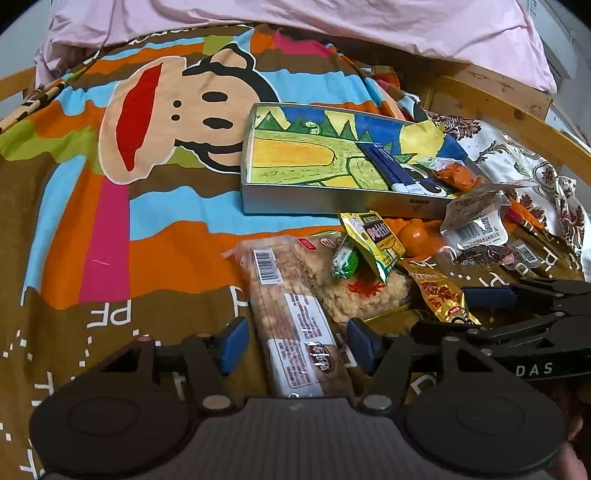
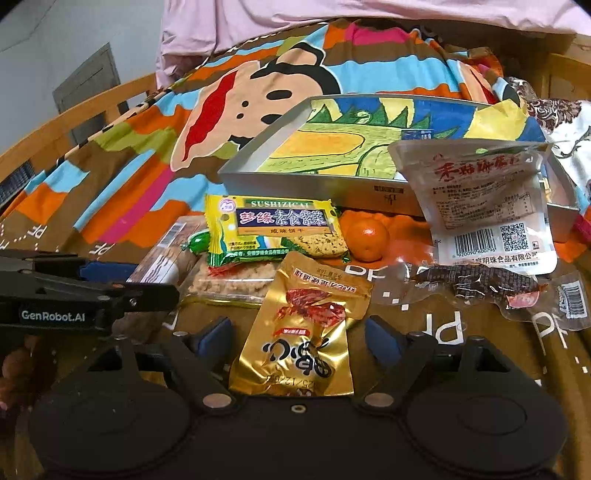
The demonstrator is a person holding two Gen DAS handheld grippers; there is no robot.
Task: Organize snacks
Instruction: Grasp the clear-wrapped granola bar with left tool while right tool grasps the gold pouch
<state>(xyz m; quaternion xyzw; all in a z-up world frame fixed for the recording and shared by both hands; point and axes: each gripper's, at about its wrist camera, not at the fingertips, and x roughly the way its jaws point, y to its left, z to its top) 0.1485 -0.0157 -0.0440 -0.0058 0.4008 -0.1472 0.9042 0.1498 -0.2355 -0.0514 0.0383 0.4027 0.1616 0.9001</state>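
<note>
My left gripper (image 1: pixel 297 343) stands open astride a long clear-wrapped snack bar (image 1: pixel 291 314) on the bedspread; its pads are clear of the wrapper. My right gripper (image 2: pixel 297 341) is open around a gold pouch (image 2: pixel 306 325) without touching it. Beyond lie a yellow-green cracker packet (image 2: pixel 273 229), a mandarin (image 2: pixel 367 236), a white pouch (image 2: pixel 487 206) leaning on the tin, and a dark jerky pack (image 2: pixel 480 284). A silver tin tray (image 1: pixel 314 199) lined with a dinosaur drawing holds a blue packet (image 1: pixel 388 162) and an orange one (image 1: pixel 456 173).
A small green-wrapped snack (image 1: pixel 345 260) lies on a clear pack of crumbly cake (image 1: pixel 351 295). The cartoon-monkey bedspread (image 1: pixel 166 229) stretches to the left. A pink quilt (image 1: pixel 332 22) lies at the back, and a wooden bed rail (image 1: pixel 517 118) runs along the right.
</note>
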